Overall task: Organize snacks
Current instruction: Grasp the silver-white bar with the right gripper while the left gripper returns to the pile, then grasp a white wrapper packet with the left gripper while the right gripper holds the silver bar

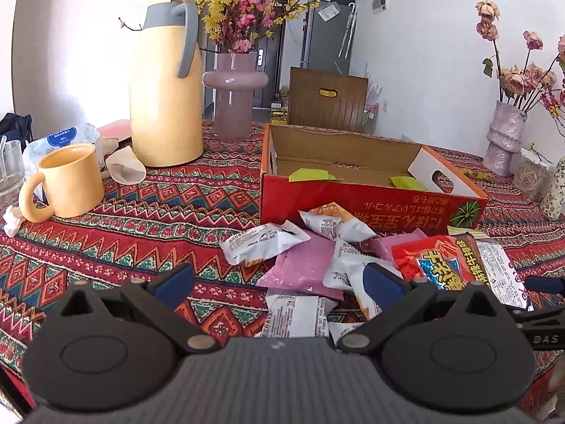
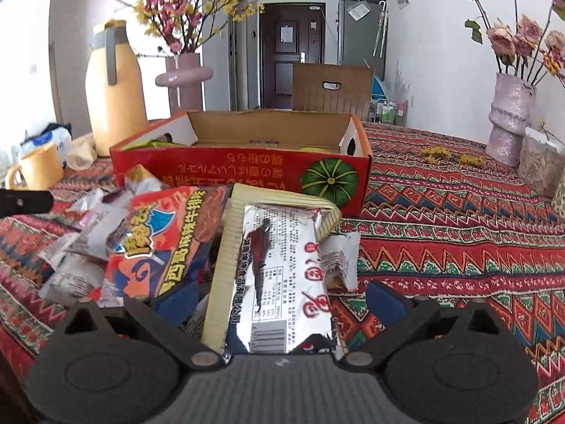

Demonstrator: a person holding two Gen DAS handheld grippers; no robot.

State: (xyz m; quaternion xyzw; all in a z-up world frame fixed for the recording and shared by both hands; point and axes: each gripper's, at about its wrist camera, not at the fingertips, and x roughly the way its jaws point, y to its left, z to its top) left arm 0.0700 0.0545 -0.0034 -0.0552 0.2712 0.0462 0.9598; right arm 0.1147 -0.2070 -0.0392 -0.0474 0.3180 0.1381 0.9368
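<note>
A silver snack packet lies atop a yellow-edged pack on the patterned tablecloth, its long axis pointing from our right gripper toward the red cardboard box just beyond. It sits between the spread, empty jaws. Our left gripper, also open and holding nothing, hovers over the scattered pile.

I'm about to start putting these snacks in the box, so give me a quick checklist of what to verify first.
1. Left gripper open, holding nothing: ok.
2. Right gripper open around the silver packet: ok.
3. Orange box open on top, room inside: ok.
4. Snack pile close in front of the box: ok.
5. Silver packet free of the packets beneath it: cannot tell.
</note>
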